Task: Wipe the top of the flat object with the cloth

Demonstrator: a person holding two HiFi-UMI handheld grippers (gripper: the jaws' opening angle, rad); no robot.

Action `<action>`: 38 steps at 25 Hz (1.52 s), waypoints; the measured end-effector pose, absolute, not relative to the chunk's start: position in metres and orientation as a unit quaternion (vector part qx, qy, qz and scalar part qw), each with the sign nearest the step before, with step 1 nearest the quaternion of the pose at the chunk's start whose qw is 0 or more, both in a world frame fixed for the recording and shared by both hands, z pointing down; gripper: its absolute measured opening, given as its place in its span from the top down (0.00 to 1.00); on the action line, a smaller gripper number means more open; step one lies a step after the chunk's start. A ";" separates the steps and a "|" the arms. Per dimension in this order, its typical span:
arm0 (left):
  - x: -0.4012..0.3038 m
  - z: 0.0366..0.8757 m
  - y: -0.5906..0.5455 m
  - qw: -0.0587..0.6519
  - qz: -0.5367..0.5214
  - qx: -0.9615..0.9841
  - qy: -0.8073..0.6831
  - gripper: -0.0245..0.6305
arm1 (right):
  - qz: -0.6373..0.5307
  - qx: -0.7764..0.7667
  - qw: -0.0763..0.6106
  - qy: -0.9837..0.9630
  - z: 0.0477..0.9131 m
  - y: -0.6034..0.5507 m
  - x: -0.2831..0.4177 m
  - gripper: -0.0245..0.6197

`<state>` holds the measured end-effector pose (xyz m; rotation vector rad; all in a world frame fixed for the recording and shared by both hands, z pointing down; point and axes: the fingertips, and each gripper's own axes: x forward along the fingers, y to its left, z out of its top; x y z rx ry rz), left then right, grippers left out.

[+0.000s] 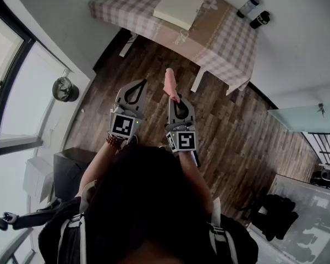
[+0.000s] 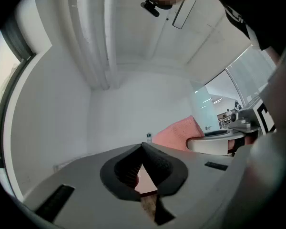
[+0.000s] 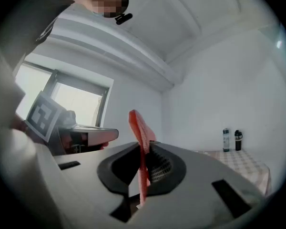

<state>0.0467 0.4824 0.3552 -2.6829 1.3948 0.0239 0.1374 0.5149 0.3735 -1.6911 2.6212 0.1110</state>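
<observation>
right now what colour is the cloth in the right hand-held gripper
Pink cloth; best seen in the right gripper view.

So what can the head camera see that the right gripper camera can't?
Only the head view shows the flat cream object lying on the table, and the wooden floor. Only the right gripper view shows, up close, the right gripper with its jaws pinching the pink cloth, plus the ceiling. Both show that cloth, the checked table, a pale bottle, a black bottle and the left gripper.
</observation>
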 end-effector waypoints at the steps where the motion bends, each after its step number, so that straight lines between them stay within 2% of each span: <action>1: 0.043 0.356 0.480 0.055 0.008 -0.888 0.457 0.96 | 0.035 -0.536 0.016 0.843 0.372 0.513 0.132 0.94; 4: 0.033 0.360 0.469 0.045 0.012 -0.894 0.446 0.96 | 0.040 -0.527 0.020 0.849 0.370 0.505 0.117 0.94; 12: 0.035 0.381 0.409 0.044 -0.002 -0.905 0.423 0.96 | 0.045 -0.526 -0.019 0.849 0.389 0.451 0.117 0.94; 25: 0.098 0.412 0.191 0.030 -0.054 -0.902 0.428 0.96 | 0.021 -0.520 0.016 0.854 0.390 0.206 0.209 0.94; 32: 0.093 0.420 0.108 0.023 -0.095 -0.882 0.461 0.96 | 0.003 -0.519 0.016 0.855 0.403 0.100 0.243 0.94; 38: 0.068 0.450 0.039 -0.002 -0.110 -0.877 0.468 0.96 | 0.011 -0.501 -0.019 0.865 0.411 0.012 0.229 0.94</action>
